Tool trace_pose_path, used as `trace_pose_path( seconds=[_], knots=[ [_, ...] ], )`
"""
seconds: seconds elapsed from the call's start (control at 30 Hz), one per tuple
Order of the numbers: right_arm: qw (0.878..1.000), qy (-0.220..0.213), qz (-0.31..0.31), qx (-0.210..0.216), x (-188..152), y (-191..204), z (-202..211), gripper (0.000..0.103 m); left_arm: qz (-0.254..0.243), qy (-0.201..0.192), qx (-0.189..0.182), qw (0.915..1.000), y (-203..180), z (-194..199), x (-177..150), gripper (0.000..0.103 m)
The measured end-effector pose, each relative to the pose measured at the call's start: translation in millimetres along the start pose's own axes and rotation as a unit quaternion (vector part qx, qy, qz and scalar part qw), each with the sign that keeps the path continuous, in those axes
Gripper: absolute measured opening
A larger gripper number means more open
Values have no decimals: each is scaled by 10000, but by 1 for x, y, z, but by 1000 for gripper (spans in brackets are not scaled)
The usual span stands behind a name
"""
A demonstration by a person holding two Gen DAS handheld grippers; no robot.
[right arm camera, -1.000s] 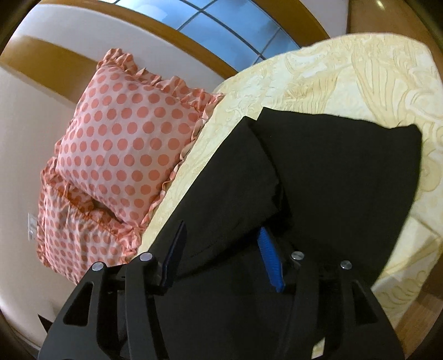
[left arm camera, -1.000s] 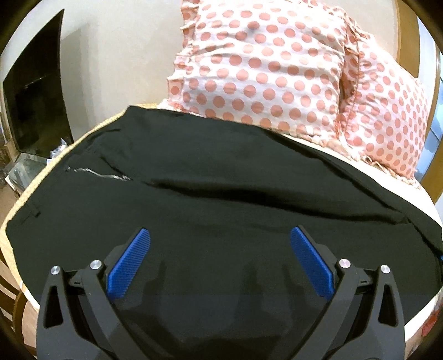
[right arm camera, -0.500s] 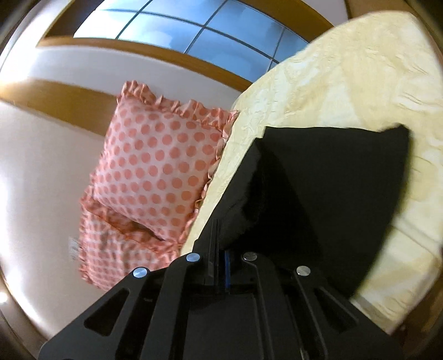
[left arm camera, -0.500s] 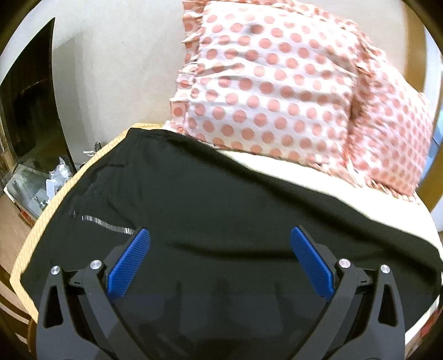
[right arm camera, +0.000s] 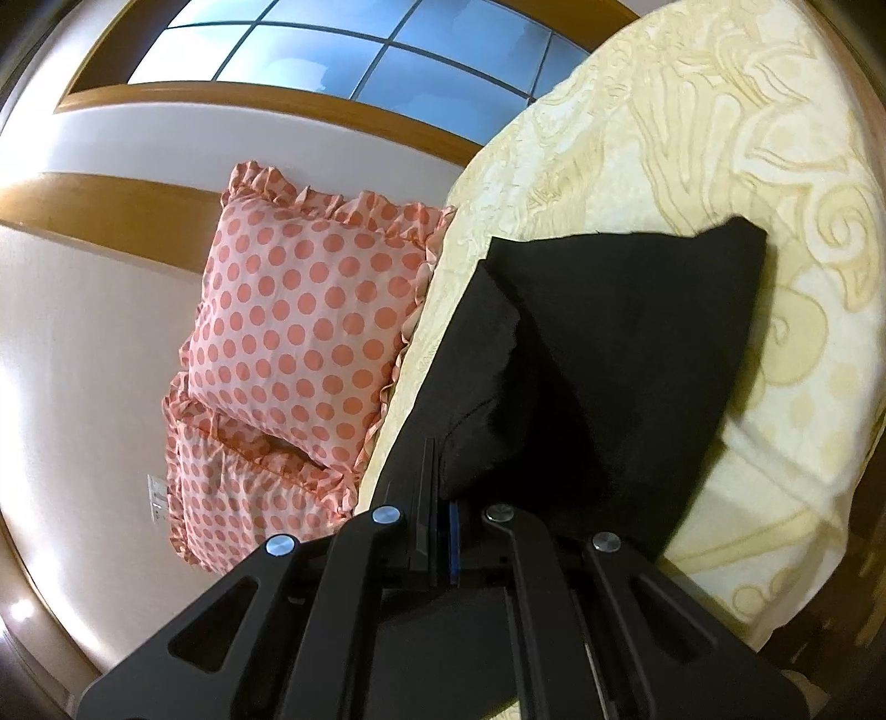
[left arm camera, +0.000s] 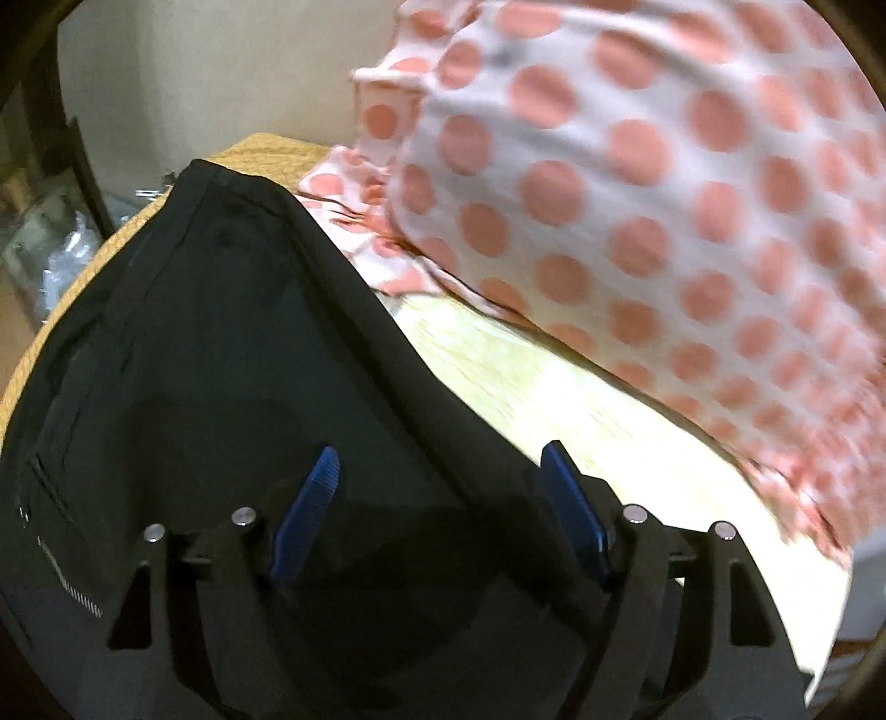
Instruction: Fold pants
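Black pants lie on a yellow patterned bedspread. In the left wrist view the waistband end with a zip pocket is in front. My left gripper is partly open with its blue pads either side of the pants' far edge, close over the cloth. In the right wrist view my right gripper is shut on a fold of the pants' leg and lifts it a little. The rest of the legs lies flat on the bedspread.
Two pink polka-dot ruffled pillows lean against the wall at the bed's head; one shows close in the left wrist view. A window is above. The bed's left edge drops to a cluttered floor.
My left gripper moved forward and right to the pants' far edge and its jaws narrowed. My right gripper closed on the leg fold and raised it slightly.
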State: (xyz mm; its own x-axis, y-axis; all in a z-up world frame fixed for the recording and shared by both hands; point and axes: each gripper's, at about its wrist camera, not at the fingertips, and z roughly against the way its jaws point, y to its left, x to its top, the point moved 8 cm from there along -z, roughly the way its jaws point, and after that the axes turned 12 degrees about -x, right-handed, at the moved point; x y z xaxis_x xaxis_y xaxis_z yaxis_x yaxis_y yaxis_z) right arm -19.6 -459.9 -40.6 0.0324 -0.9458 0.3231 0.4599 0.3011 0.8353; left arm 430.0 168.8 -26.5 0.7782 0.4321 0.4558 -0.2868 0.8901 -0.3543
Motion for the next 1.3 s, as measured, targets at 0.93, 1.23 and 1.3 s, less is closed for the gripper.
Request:
trace_pose_path(
  seconds=[0.93, 1.23, 1.3],
  knots=[
    [9946, -238, 544, -853, 33, -7, 7, 2, 902, -1354, -500, 9854, 158, 216, -259, 8],
    [9935, -20, 414, -1064, 31, -23, 2, 2, 997, -1481, -751, 9811, 158, 216, -251, 17],
    [9941, -28, 459, -984, 34, -15, 4, 2, 1075, -1444, -850, 9800, 160, 212, -248, 16]
  ],
)
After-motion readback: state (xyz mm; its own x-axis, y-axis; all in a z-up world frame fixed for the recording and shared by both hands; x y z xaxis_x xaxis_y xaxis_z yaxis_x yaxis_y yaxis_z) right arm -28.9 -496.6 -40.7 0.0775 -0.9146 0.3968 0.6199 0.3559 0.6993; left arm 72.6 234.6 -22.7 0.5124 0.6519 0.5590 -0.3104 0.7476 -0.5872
